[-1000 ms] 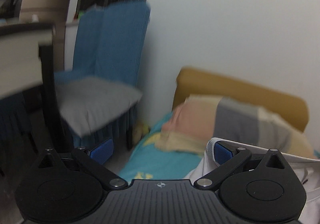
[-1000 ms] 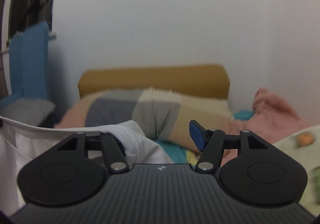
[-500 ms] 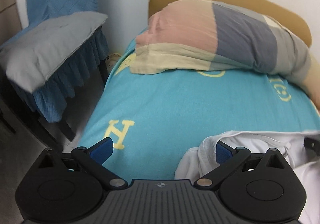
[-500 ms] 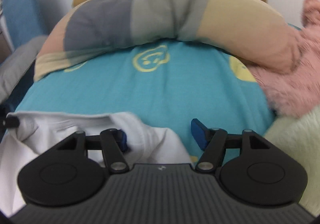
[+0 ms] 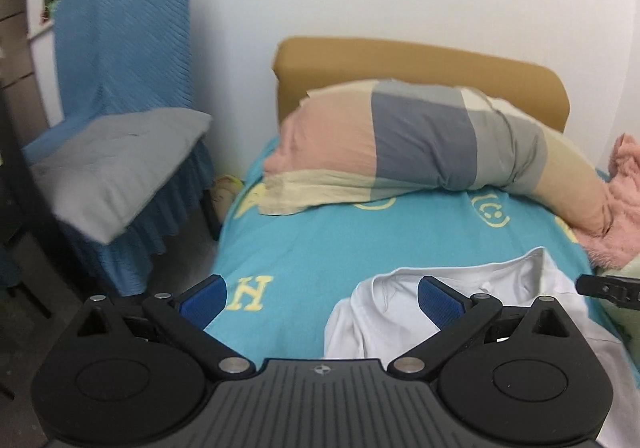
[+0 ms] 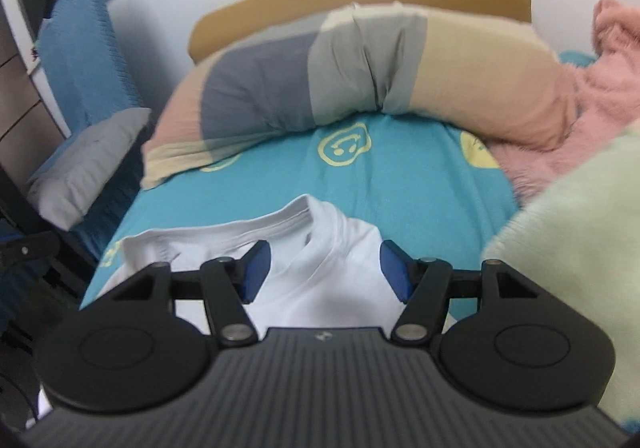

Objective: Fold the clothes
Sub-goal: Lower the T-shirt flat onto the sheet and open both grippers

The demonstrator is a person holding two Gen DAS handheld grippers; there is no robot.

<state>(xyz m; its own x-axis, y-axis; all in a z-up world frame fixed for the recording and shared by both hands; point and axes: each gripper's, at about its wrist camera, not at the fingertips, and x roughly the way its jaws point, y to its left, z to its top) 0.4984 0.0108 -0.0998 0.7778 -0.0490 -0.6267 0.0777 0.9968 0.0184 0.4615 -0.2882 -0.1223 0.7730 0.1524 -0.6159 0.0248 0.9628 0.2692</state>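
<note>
A white T-shirt (image 6: 320,244) lies on the turquoise bed sheet (image 6: 400,183), collar toward the pillow. My right gripper (image 6: 325,272) is open just above the shirt below the collar, holding nothing. In the left wrist view the shirt (image 5: 392,304) lies at the lower right. My left gripper (image 5: 320,296) is open and empty over the shirt's left edge; its right finger (image 5: 438,298) is over the fabric, its left finger (image 5: 202,298) over bare sheet.
A long patchwork pillow (image 5: 420,143) lies across the bed head against a tan headboard (image 5: 420,63). A pink fluffy blanket (image 6: 592,103) and a pale green one (image 6: 580,248) lie at the right. A blue-draped chair with a grey cushion (image 5: 112,167) stands left of the bed.
Both grippers held the shirt up by its shoulders, lowered it onto the bed and let go. The shirt now lies flat and both grippers have drawn back a little, open.
</note>
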